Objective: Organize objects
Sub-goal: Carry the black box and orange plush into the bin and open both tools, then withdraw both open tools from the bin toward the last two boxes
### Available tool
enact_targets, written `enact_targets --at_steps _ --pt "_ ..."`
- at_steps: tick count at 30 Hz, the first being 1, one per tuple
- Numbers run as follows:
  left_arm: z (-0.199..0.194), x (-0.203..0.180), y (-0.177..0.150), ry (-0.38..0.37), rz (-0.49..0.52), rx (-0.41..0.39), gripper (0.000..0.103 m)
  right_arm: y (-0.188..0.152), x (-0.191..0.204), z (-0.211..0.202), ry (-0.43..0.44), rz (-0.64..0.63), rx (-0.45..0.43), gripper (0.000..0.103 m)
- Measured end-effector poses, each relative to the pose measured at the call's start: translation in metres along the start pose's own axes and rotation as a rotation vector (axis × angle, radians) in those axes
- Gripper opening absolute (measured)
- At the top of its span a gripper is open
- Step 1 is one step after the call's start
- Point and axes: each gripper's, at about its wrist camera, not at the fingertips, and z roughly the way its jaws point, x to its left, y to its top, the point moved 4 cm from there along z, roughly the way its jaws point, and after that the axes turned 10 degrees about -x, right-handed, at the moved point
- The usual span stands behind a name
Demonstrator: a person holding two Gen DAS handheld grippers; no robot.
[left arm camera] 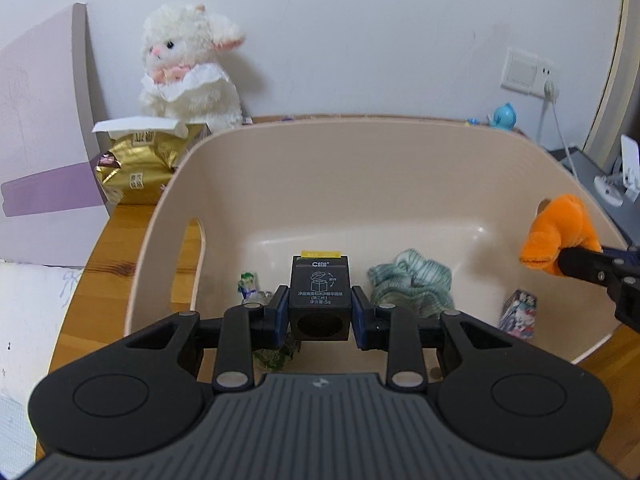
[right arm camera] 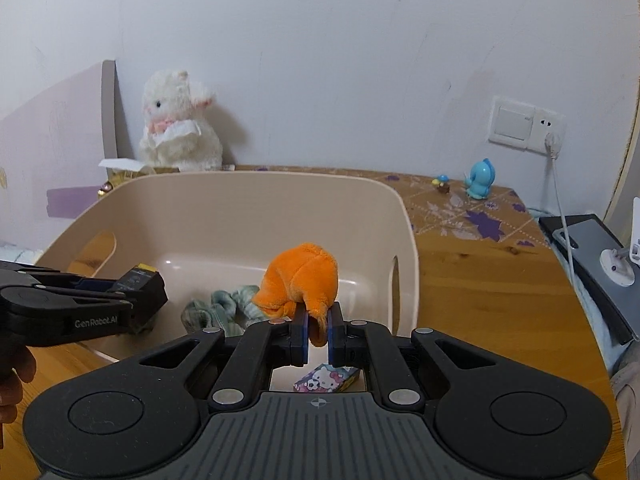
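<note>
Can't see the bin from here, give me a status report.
Left gripper shut on black box. Right gripper shut on orange plush. Both over beige bin. Nothing blocking.

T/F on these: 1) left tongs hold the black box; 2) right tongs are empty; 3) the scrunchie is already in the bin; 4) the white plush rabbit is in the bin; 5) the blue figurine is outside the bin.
1) True: the left tongs grip the black box.
2) False: the right tongs pinch the orange plush toy.
3) True: the green scrunchie lies in the beige bin.
4) False: the white plush rabbit sits behind the bin by the wall.
5) True: the blue figurine stands on the table.
</note>
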Motion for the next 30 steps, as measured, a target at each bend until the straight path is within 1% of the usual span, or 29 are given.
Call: enact_targets --at_steps 2,3,4,5,6,8,9,11,13,14,15,16,17,20,26,28,30 --pt "0.004 -0.001 -0.002 0.005 0.016 0.006 0.034 -0.001 0.000 0.001 0.002 0.006 -0.002 0.015" --pt "0.004 -0.001 -0.002 0.012 0.022 0.006 0.034 -0.001 -0.001 0.001 0.005 0.012 -0.006 0.021" --pt "0.004 -0.001 -0.002 0.013 0.024 0.006 0.034 -0.001 -0.001 0.000 0.012 0.017 -0.010 0.035" --pt "0.003 -0.001 -0.002 0.011 0.021 0.005 0.034 0.000 -0.001 -0.002 0.019 0.026 -0.017 0.044" --pt "0.002 -0.001 -0.002 0.006 0.019 0.000 0.034 0.001 -0.001 -0.005 0.022 0.033 -0.029 0.047" --pt "-0.003 -0.001 -0.001 -0.005 0.008 -0.011 0.035 0.004 -0.001 -0.012 0.015 0.036 -0.050 0.062" --pt "-0.006 -0.001 0.000 -0.012 0.003 -0.018 0.037 0.006 -0.001 -0.017 0.013 0.039 -0.063 0.065" --pt "-0.013 0.000 0.003 -0.012 -0.008 -0.033 0.060 0.009 -0.001 -0.025 0.010 0.050 -0.081 0.075" --pt "-0.023 -0.001 0.006 -0.018 -0.003 -0.058 0.066 0.012 -0.001 -0.034 0.012 0.060 -0.098 0.081" --pt "-0.028 -0.002 0.007 -0.010 0.001 -0.065 0.073 0.012 -0.001 -0.038 0.012 0.064 -0.103 0.085" --pt "-0.034 -0.002 0.008 0.002 0.006 -0.074 0.076 0.012 -0.001 -0.043 0.011 0.068 -0.108 0.088" --pt "-0.039 -0.003 0.008 0.009 0.012 -0.086 0.080 0.012 -0.001 -0.047 0.010 0.071 -0.114 0.094" --pt "-0.045 -0.003 0.008 0.015 0.018 -0.097 0.082 0.012 -0.001 -0.051 0.010 0.074 -0.118 0.098" --pt "-0.058 -0.002 0.007 0.022 0.020 -0.109 0.084 0.009 0.001 -0.061 0.025 0.090 -0.110 0.103" --pt "-0.083 0.004 0.001 0.034 0.004 -0.119 0.089 -0.005 0.006 -0.078 0.030 0.090 -0.081 0.103" --pt "-0.089 0.006 -0.004 0.042 0.007 -0.117 0.089 -0.010 0.007 -0.082 0.031 0.086 -0.072 0.103" --pt "-0.096 0.009 -0.008 0.053 -0.004 -0.136 0.090 -0.016 0.008 -0.085 0.027 0.076 -0.059 0.103"
